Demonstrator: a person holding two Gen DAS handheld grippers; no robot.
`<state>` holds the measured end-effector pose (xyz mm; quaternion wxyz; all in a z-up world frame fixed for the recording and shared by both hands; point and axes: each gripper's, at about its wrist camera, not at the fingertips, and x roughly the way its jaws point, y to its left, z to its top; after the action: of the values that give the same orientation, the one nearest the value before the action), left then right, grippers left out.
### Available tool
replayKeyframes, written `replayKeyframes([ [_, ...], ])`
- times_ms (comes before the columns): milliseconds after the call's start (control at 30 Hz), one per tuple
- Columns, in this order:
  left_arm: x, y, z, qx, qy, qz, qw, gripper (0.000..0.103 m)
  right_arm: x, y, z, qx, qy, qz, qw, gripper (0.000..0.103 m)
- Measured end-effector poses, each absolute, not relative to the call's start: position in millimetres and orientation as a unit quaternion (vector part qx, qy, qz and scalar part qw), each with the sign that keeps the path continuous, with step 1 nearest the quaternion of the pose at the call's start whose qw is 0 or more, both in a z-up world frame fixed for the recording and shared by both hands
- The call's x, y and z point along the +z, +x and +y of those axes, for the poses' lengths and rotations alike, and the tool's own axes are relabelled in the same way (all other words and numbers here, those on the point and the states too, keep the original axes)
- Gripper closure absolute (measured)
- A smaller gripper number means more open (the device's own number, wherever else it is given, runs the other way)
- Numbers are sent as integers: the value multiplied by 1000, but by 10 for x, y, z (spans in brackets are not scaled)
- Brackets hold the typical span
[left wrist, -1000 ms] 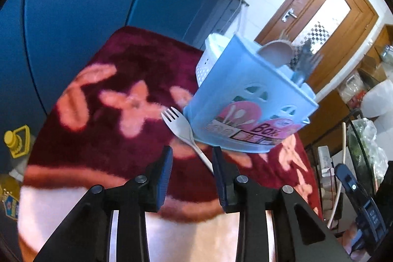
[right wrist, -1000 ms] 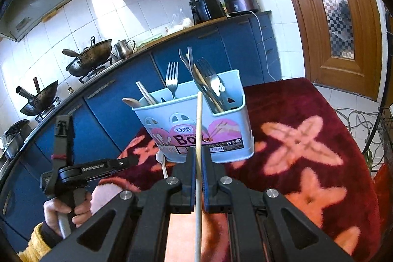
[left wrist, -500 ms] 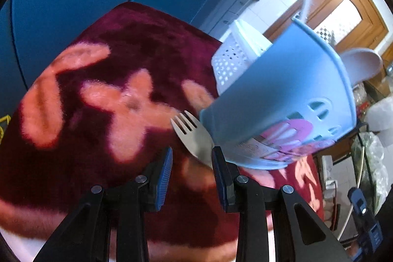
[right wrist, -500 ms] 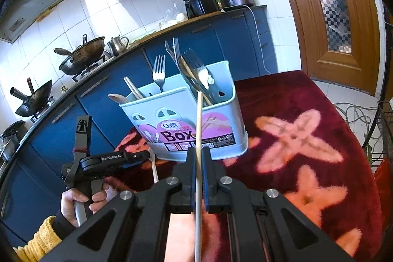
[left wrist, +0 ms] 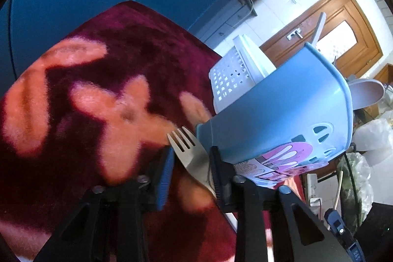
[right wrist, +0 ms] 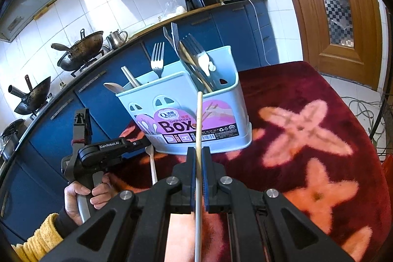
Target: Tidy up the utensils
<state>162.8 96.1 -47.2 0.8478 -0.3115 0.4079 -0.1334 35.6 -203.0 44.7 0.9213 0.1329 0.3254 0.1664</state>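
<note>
Two grippers work: the left gripper (left wrist: 190, 163) has been narrowing around the pale plastic fork (left wrist: 190, 155) lying just beside the light-blue plastic utensil box (right wrist: 186, 112); it should grip squarely before lifting. The right gripper (right wrist: 199, 172) pinches a thin wooden chopstick (right wrist: 198, 163).

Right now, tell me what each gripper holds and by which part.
Right gripper is shut on a chopstick, gripped partway along its shaft. Left gripper has been closing around the fork near its neck; firm contact can't be told.

Left gripper (left wrist: 191, 163): angled downward, jaws just closing, part-open around a fork's head. Right gripper (right wrist: 200, 163): angled downward, jaws clamped. The left hand (right wrist: 84, 198), in a yellow sleeve, grasps its handle.
</note>
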Motion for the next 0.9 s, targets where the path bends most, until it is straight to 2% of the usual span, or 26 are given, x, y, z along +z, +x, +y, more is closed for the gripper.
replayKeyframes([
  [133,-469,1608,993,-137,-316,404,847,81,448,352,-2027,166,133,325,922,97],
  [333,-489,1551,1114,-137,-347,394,840,103,465,322,-2020,165,131,321,924,97],
  [533,-467,1461,1021,-144,-329,414,836,103,476,299,-2014,164,129,318,925,97],
  [633,-397,1403,901,-135,-297,425,844,101,478,297,-2029,164,130,317,925,97],
  [733,-341,1373,747,-133,-257,443,849,94,472,293,-2046,165,133,317,924,97],
  [900,-217,1392,481,-137,-196,463,854,62,455,286,-2088,166,138,316,924,97],
])
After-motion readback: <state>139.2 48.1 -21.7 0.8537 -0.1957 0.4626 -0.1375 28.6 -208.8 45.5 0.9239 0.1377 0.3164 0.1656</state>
